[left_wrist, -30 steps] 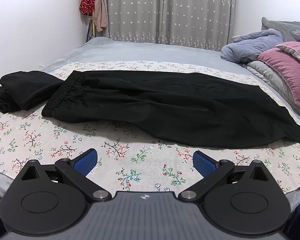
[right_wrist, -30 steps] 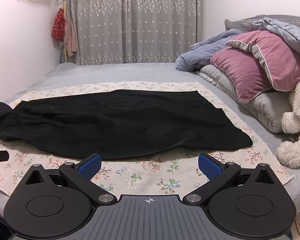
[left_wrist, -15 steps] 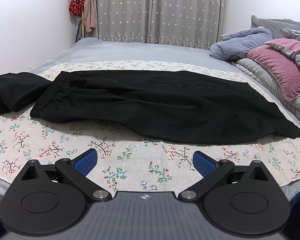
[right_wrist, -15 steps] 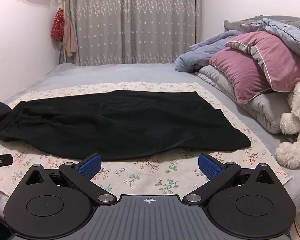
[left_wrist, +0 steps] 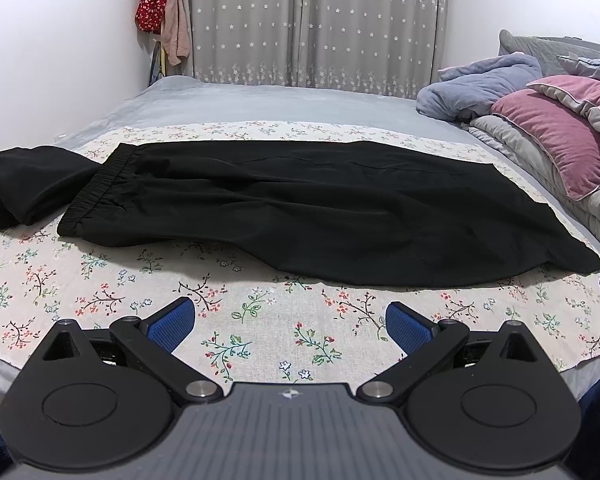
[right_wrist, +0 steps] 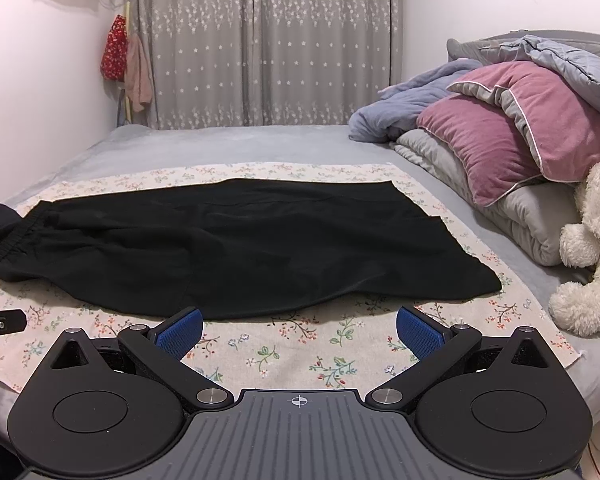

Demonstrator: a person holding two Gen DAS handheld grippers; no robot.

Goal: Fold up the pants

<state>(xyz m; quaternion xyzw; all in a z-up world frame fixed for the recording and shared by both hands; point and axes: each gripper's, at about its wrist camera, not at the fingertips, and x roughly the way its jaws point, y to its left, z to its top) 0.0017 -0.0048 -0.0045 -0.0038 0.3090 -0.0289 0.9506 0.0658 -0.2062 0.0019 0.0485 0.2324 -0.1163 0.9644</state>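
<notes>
Although little has shifted over the last second, the left view is seen to have drawn slightly back and toward the leg end, so that the tip of the right gripper is now caught at its right edge; an approach is judged to be under way, with no fold yet begun.

The bed [left_wrist: 268,104] is covered by a grey sheet, over which a floral cloth [left_wrist: 260,320] is spread. On that cloth the black pants [left_wrist: 300,208] are laid flat, already doubled leg on leg, waistband [left_wrist: 96,192] to the left and hems [right_wrist: 472,276] to the right.

A heap of bedding and a pink pillow [right_wrist: 500,140] is noted at the right, clear of the pants. A white plush toy [right_wrist: 588,264] lies just beside the cloth's right edge. A second dark garment [left_wrist: 24,180] is folded at the left, touching the waistband; it could be snagged when that end is lifted.

The left gripper [left_wrist: 292,320] and right gripper [right_wrist: 298,328] are held over the near cloth, jaws spread wide, nothing grasped.
</notes>
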